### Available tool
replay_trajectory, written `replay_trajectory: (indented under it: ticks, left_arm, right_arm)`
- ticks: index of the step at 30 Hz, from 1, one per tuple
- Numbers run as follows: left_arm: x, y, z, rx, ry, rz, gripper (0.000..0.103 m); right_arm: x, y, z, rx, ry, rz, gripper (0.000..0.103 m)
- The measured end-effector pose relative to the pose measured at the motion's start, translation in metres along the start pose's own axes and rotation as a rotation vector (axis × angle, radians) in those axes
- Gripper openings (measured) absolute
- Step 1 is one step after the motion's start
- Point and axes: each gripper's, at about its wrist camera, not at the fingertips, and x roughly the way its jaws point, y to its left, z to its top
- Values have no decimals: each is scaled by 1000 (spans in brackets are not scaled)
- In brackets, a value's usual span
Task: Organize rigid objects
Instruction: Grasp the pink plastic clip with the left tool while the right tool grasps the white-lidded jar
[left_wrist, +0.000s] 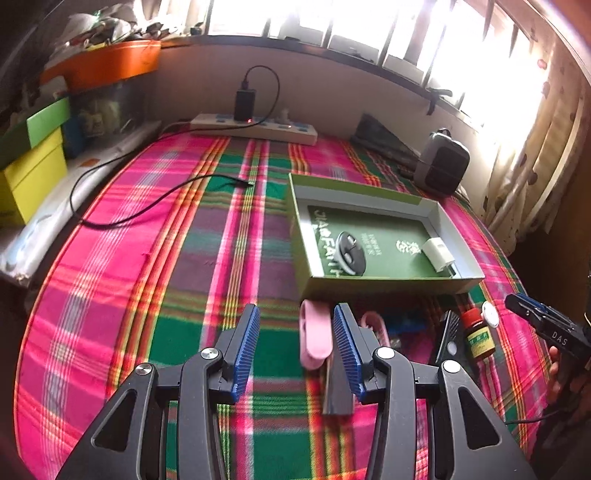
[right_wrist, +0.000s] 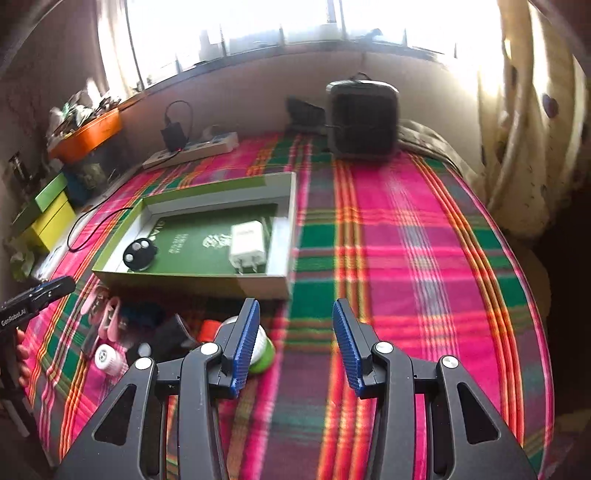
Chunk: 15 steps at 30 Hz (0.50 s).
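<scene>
Pink-green plaid cloth (left_wrist: 155, 295); olive-green box (left_wrist: 373, 284), dark green inside; white charger (right_wrist: 246, 242); black round remote (left_wrist: 351, 253); pink clip (left_wrist: 314, 334); blue ribbed pads (left_wrist: 246, 350).

Light source: window (left_wrist: 369, 22) ahead of both grippers, blown out to white.
Glare: washes the curtain (right_wrist: 524, 110).
Blur: slight smear on objects near the fingers.
Edges: fisheye bending, dark corners.
</scene>
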Motion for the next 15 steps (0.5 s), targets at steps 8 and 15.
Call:
replay_trajectory:
  ticks: [8,15]
  left_arm:
    - [4,4,-13,-19,30,-11,41]
    - [6,3,-15,-21,38,-20,42]
  right_arm:
    - [-1,4,-12,3,11,61,43]
    - [6,20,-9,-20,13,96,44]
